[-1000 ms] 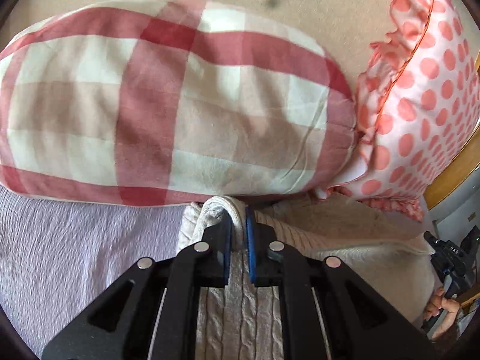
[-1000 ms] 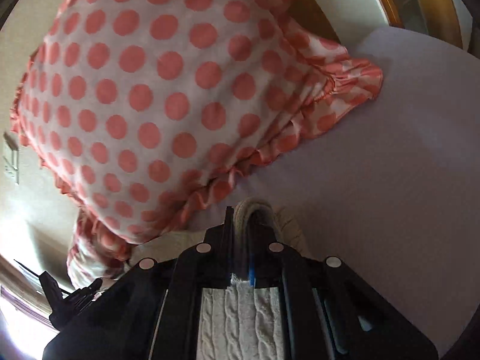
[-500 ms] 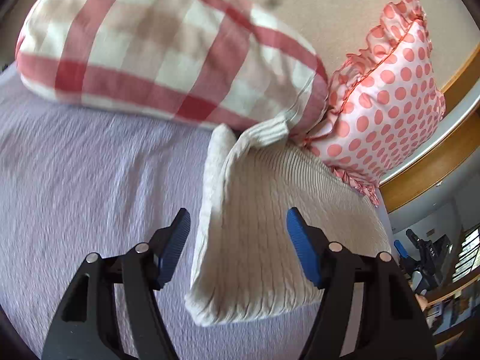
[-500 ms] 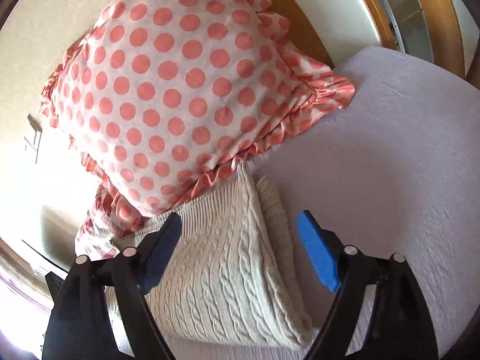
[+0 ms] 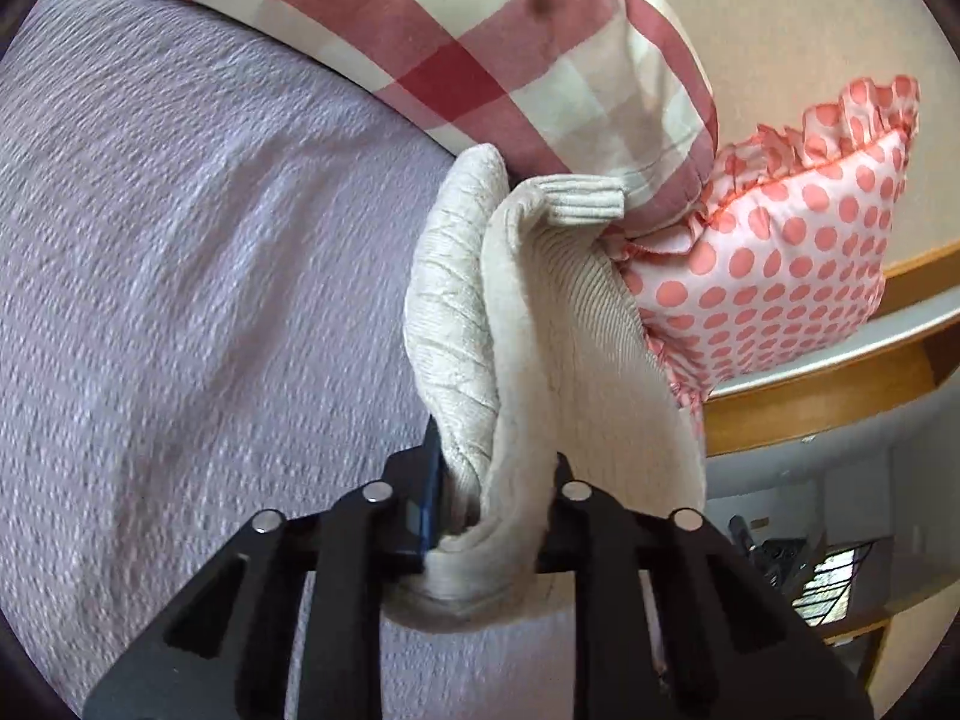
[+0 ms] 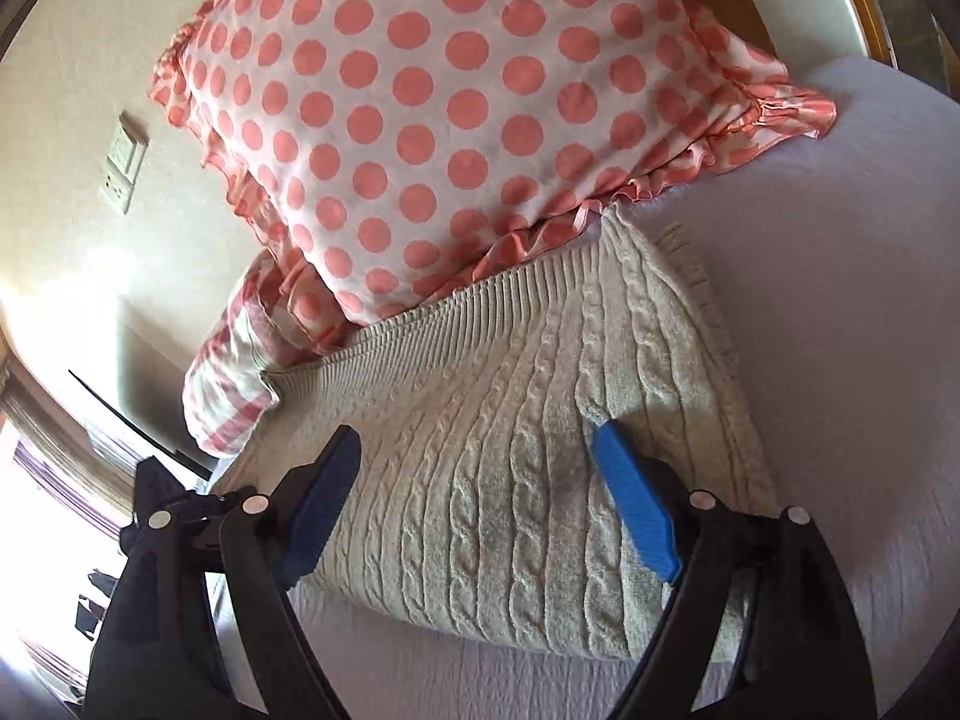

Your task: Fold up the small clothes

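A cream cable-knit sweater (image 6: 528,456) lies folded on the lilac bedspread, its far edge against the pillows. My left gripper (image 5: 492,510) is shut on the sweater's near folded edge (image 5: 480,360), with several layers bunched between the jaws. My right gripper (image 6: 474,504) is open and empty, its blue pads (image 6: 636,504) spread just above the sweater's near part.
A red and cream checked pillow (image 5: 480,42) and a pink polka-dot frilled pillow (image 6: 432,102) lie right behind the sweater against the beige wall. The lilac bedspread (image 5: 180,300) stretches to the left. A wooden bed frame (image 5: 840,396) borders the right side.
Both grippers let go of the sweater's far edge and drew back, opening. The left gripper then closed on the sweater's near edge. The right gripper stays open.
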`<state>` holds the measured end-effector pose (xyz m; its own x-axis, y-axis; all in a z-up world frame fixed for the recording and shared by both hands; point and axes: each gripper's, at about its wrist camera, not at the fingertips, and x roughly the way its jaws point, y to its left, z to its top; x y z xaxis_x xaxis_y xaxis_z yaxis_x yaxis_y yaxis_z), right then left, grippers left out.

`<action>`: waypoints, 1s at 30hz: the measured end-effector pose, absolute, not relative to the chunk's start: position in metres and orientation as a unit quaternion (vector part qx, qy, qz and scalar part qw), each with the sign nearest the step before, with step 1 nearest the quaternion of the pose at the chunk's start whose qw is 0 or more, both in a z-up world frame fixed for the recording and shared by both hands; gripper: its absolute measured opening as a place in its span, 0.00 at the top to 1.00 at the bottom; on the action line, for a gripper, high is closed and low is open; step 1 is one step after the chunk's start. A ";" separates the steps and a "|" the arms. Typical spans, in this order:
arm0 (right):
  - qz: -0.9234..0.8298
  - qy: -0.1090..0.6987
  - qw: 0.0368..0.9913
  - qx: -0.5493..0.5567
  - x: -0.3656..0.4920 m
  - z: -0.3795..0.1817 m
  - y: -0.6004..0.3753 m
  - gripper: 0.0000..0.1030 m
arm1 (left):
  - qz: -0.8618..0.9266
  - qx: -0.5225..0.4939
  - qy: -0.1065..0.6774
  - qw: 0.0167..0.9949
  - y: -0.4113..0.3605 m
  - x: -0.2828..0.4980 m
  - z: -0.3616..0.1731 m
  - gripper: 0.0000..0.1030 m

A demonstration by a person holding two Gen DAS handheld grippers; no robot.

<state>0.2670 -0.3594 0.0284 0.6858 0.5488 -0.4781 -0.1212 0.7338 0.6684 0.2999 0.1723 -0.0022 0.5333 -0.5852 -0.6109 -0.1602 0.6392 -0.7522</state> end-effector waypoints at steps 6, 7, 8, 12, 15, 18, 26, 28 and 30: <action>0.189 0.305 0.860 0.364 0.264 0.035 -0.381 0.20 | -0.158 -0.301 0.418 0.843 0.101 0.315 0.094 0.86; 0.184 0.296 0.860 0.372 0.262 0.036 -0.386 0.20 | -0.171 -0.271 0.412 0.853 0.073 0.320 0.113 0.86; 0.179 0.287 0.862 0.378 0.261 0.038 -0.391 0.20 | -0.189 -0.241 0.408 0.860 0.042 0.323 0.128 0.86; 0.146 0.264 0.862 0.406 0.255 0.034 -0.416 0.20 | -0.298 -0.135 0.400 0.856 -0.106 0.321 0.146 0.86; 0.115 0.269 0.865 0.408 0.254 0.026 -0.436 0.20 | -0.366 -0.066 0.417 0.829 -0.203 0.305 0.116 0.86; 0.079 0.278 0.859 0.421 0.251 0.012 -0.459 0.20 | -0.386 -0.009 0.456 0.802 -0.256 0.294 0.079 0.84; 0.127 0.276 0.862 0.405 0.252 0.023 -0.456 0.21 | -0.394 -0.074 0.372 0.837 -0.157 0.260 0.126 0.54; 0.119 0.310 0.870 0.366 0.264 0.026 -0.446 0.22 | -0.362 -0.072 0.373 0.851 -0.126 0.257 0.129 0.54; 0.124 0.356 0.857 0.351 0.280 0.019 -0.441 0.27 | -0.333 -0.070 0.384 0.859 -0.101 0.254 0.122 0.50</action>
